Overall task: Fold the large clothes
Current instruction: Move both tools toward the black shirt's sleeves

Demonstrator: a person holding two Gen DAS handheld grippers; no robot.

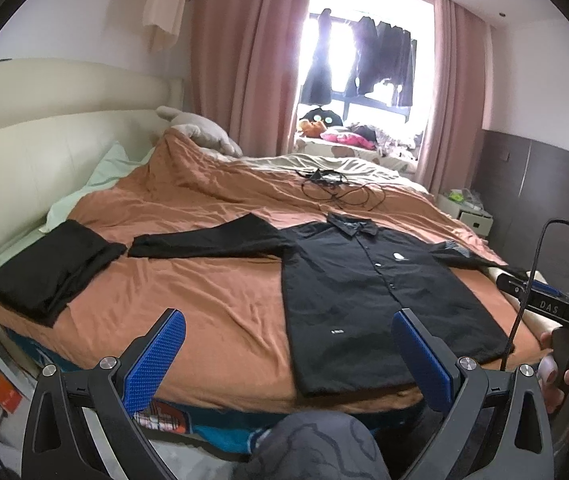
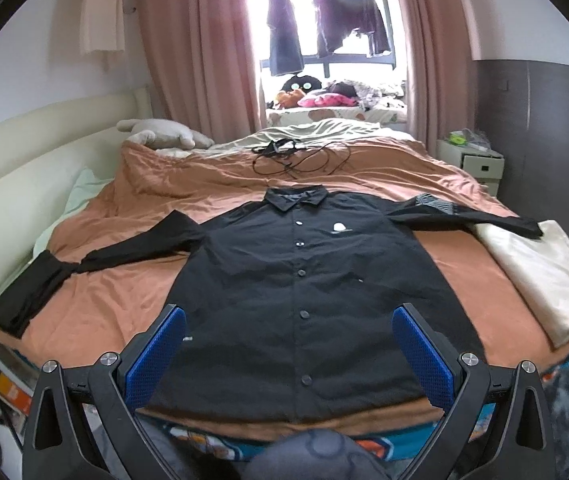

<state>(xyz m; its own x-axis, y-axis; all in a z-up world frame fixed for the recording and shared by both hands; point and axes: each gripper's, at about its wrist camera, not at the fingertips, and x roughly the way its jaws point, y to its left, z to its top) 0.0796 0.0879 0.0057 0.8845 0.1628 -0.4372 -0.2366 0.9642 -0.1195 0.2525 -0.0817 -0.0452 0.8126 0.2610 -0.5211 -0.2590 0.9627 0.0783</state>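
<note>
Bed (image 2: pixel 132 304): covered by a rumpled orange duvet, with a cream padded headboard along its left side.
Black shirt (image 2: pixel 308 280): lies flat and face up on the duvet at the near edge of the bed, buttoned down the front, collar pointing toward the window, hem toward the cameras. Both long sleeves are spread out sideways.
Folded black garment (image 1: pixel 52 268): on the bed to the left of the shirt, just beside the end of the left sleeve; whether the two touch cannot be told.
Cream folded cloth (image 2: pixel 540 276): on the bed to the right of the shirt, with the right cuff resting on its far corner.
Black cables (image 2: pixel 296 158): a loose tangle on the bed beyond the shirt's collar.
Left tool (image 1: pixel 288 354): blue-padded fingers spread wide with nothing between them, held above the near bed edge, left of the shirt's hem.
Right tool (image 2: pixel 288 350): fingers likewise spread wide and holding nothing, hovering over the shirt's lower half.
</note>
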